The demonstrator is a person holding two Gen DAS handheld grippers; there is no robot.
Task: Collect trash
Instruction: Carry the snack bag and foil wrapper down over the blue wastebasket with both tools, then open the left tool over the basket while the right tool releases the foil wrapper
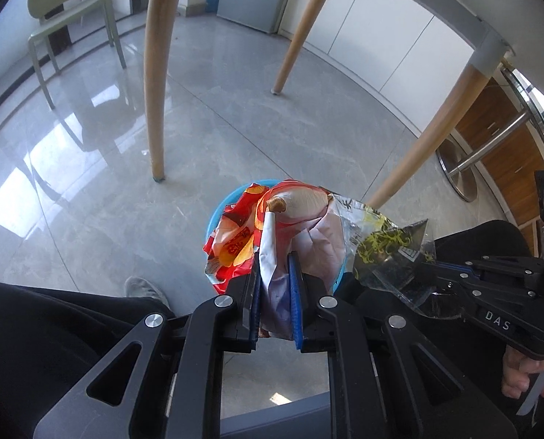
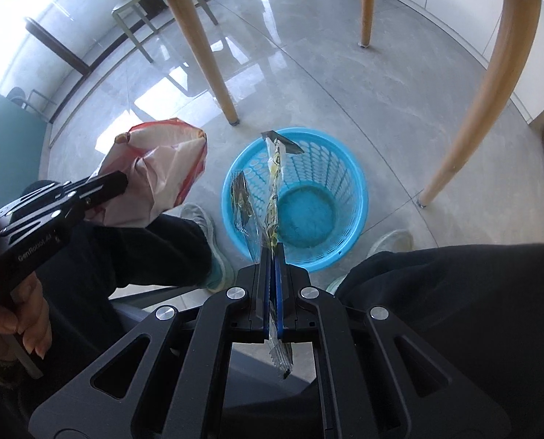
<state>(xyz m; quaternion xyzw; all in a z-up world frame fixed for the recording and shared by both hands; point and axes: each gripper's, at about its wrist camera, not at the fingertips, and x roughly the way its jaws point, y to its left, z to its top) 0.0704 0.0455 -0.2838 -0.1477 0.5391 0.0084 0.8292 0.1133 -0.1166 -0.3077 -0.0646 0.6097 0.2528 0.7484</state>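
Clamped between the blue pads of the left gripper (image 1: 276, 285) is a crumpled red and white snack bag (image 1: 282, 226), whose pale inner side bulges upward past the narrowly parted jaws. From the right wrist view, that same bag (image 2: 154, 179) is seen held out to the left of the blue basket (image 2: 348, 168), above a dark trouser leg (image 2: 151, 248) and not over the basket's mouth. On the right gripper (image 2: 271, 278) the jaws are pressed together on a thin clear wrapper with yellow print (image 2: 273, 190), which is pinched edge-on and stands up over the near rim of the basket; its loose lower end hangs out behind the pads. Nothing but a bare blue bottom is seen inside the basket, which is stood on the grey tiled floor (image 2: 308, 73) between two pale shoes (image 2: 198, 219) and near the wooden table legs (image 2: 198, 36). In the left wrist view only a sliver of the basket's rim (image 1: 222, 205) is visible behind the snack bag, and the clear wrapper (image 1: 381, 241) is seen just beside it to the right, gripped by the other tool
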